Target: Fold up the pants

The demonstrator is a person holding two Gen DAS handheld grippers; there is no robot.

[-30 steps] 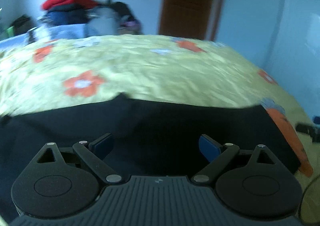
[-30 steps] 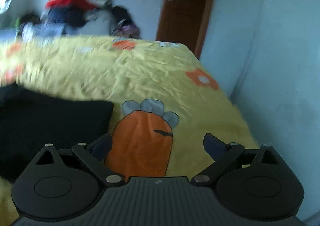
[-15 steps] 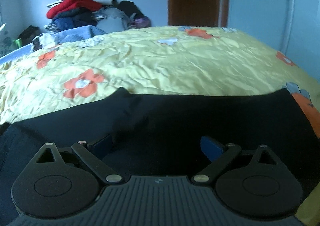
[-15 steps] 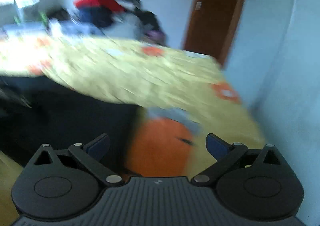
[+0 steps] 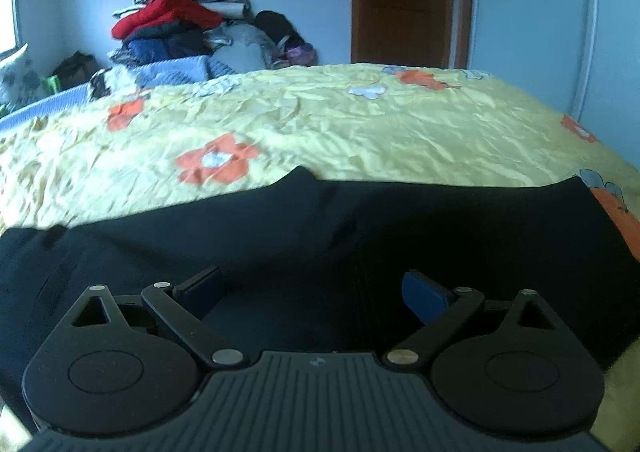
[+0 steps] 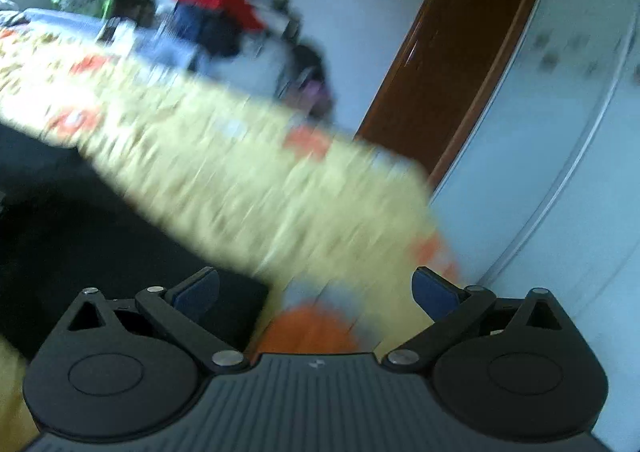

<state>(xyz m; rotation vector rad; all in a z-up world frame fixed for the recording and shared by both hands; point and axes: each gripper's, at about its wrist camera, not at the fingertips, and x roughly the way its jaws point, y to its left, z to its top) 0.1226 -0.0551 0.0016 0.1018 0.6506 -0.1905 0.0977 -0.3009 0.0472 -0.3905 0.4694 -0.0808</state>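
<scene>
Sweeping leftward, the right gripper (image 6: 314,292) now blurs beside the pants (image 5: 320,236). Both jaws spread, empty; left gripper (image 5: 316,292) has steadied, folding unstarted.

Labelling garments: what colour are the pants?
Plain black pants, no visible pattern; clearest in the left wrist view.

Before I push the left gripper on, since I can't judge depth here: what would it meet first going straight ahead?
Probably the black pants: the open left gripper points low across them. Beyond lies the yellow bedspread. Depth is unclear.
</scene>
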